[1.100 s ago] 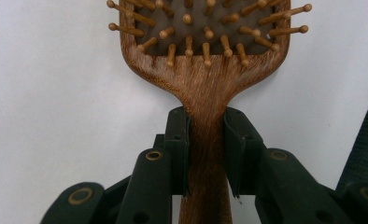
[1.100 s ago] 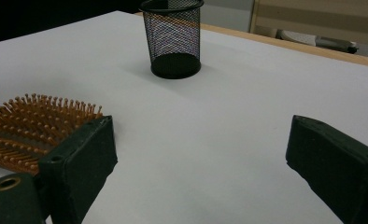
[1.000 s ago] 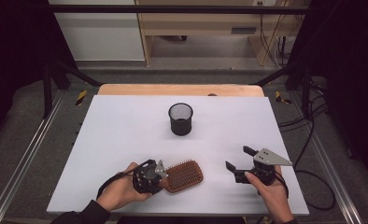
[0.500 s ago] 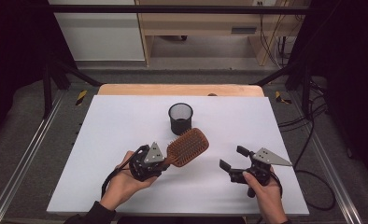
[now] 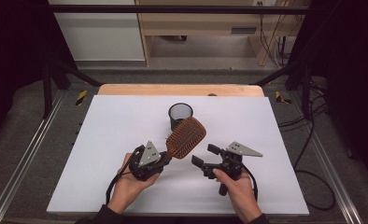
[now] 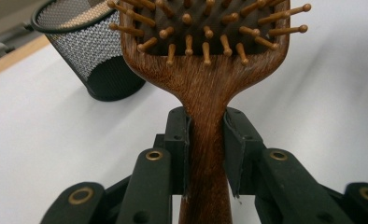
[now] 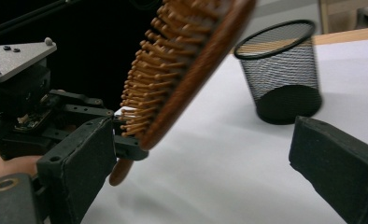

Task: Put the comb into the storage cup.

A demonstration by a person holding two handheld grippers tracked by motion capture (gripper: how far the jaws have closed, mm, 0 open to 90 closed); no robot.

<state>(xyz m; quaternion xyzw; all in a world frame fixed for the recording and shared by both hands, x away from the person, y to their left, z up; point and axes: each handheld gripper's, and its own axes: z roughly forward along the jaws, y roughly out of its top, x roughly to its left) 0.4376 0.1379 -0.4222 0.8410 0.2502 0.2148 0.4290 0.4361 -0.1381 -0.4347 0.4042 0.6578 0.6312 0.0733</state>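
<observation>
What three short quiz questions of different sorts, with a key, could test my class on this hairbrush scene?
1. True or false: the left gripper is shut on the hairbrush handle.
2. Which stands beyond the brush on the table? A) mesh cup B) plate C) box
3. How do the right gripper jaws stand?

Key: 1 true. 2 A. 3 open, with nothing between them.

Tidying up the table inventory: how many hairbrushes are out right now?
1. The wooden hairbrush is held by its handle in the left claw, lifted off the table in front of the mesh cup. Nothing in the pictures suggests another one.
</observation>
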